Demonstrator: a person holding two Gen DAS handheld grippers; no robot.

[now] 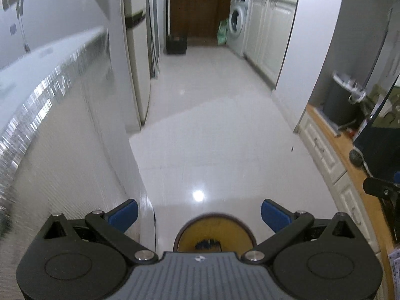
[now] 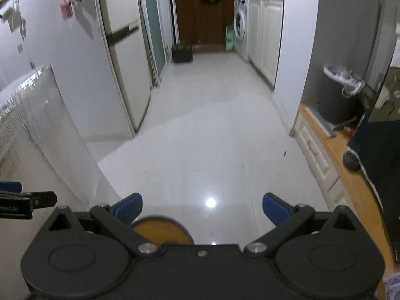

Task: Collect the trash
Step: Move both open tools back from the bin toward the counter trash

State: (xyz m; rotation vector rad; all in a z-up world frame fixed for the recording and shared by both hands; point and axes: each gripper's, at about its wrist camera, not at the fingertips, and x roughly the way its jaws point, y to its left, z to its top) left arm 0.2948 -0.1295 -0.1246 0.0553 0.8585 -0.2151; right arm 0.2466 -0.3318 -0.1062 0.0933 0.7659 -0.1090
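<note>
The only plain candidate for trash is a small dark speck (image 1: 292,148) on the white floor (image 1: 212,150), lying alone near the base of the white cabinets (image 1: 322,147) on the right; in the right wrist view it shows at the same spot (image 2: 284,153). It is too small to tell what it is. A dark bin (image 1: 341,100) with a white liner over its rim stands on the wooden table (image 1: 350,150) further right, probably where the trash belongs.

Both grippers are held high, well apart from the speck. The left gripper (image 1: 199,215) has its blue fingers (image 1: 123,213) spread wide with nothing between them; the right gripper (image 2: 202,212) is likewise spread and empty. A round yellow thing (image 1: 215,235) sits on the floor just below them, half hidden by the gripper body.

The risks, as I judge them: the speck is so slight that wide fingers may close past it or push it along the glossy floor. Reaching down near the cabinets could knock the fingers against their fronts or the table edge. The blur suggests motion, which makes aiming harder. The yellow thing underfoot could be bumped.
</note>
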